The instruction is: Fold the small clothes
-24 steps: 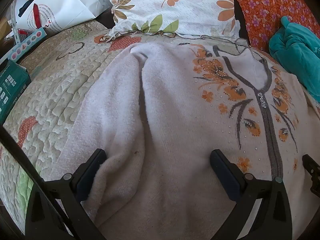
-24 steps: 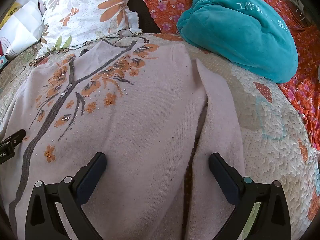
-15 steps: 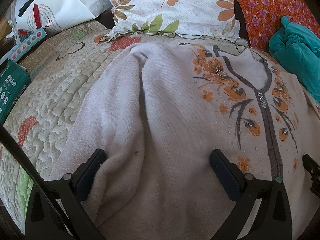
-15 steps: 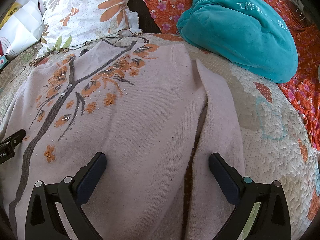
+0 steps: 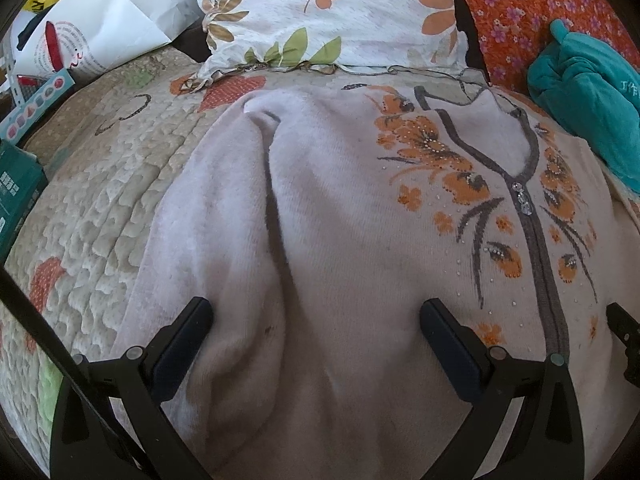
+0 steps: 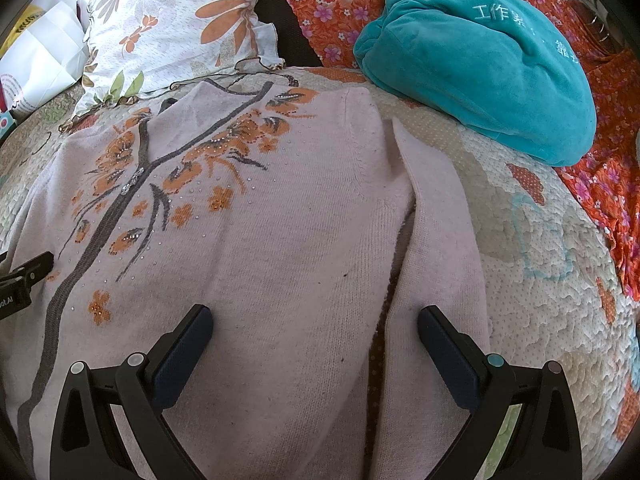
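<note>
With the left gripper (image 5: 316,330) and right gripper (image 6: 314,338) held spread and empty low in each frame, the pale pink knitted cardigan with orange flowers (image 6: 280,220) is seen flat mid-frame on the quilted bedspread (image 6: 540,280), unfolded, so a sleeve must probably be pinched first.

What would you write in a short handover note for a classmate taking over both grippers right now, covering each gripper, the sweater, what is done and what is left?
Left gripper: open, empty, over the sweater's left side, straddling the gap between body and left sleeve.
Right gripper: open, empty, over the right side, by the right sleeve.
The sweater lies flat, front up, on the quilt, both sleeves alongside the body.
Done: spread out only; no fold shows.
Left: probably fold each sleeve in, then fold the body.
</note>
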`<state>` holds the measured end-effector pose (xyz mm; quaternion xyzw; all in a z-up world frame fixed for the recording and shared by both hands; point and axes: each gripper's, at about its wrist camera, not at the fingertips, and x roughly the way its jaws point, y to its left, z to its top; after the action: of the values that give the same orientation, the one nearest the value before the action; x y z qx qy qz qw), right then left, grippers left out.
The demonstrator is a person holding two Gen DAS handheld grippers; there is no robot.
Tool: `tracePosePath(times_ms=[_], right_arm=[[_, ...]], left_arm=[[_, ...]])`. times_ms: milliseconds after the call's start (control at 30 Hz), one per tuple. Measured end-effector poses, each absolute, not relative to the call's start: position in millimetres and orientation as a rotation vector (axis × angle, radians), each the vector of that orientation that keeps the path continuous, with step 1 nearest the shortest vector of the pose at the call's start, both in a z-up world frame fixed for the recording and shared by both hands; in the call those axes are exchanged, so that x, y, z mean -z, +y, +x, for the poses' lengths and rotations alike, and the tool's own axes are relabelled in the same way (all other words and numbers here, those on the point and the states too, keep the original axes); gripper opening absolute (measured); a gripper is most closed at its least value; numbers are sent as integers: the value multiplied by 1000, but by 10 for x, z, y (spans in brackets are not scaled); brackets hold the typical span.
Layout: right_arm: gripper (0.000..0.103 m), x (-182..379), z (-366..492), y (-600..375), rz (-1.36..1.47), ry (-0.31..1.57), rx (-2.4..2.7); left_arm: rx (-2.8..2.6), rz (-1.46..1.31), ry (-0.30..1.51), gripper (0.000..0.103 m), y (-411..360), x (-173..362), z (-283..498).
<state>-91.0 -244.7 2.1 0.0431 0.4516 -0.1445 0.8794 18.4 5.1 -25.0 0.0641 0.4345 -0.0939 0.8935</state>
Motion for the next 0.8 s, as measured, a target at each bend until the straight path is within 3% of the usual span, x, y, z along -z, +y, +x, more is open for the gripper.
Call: tracePosePath(times_ms=[800], right_arm=[[103, -21, -908, -2446, 90, 941, 301]], left_arm=[[195, 111, 890, 103, 68, 273, 174]])
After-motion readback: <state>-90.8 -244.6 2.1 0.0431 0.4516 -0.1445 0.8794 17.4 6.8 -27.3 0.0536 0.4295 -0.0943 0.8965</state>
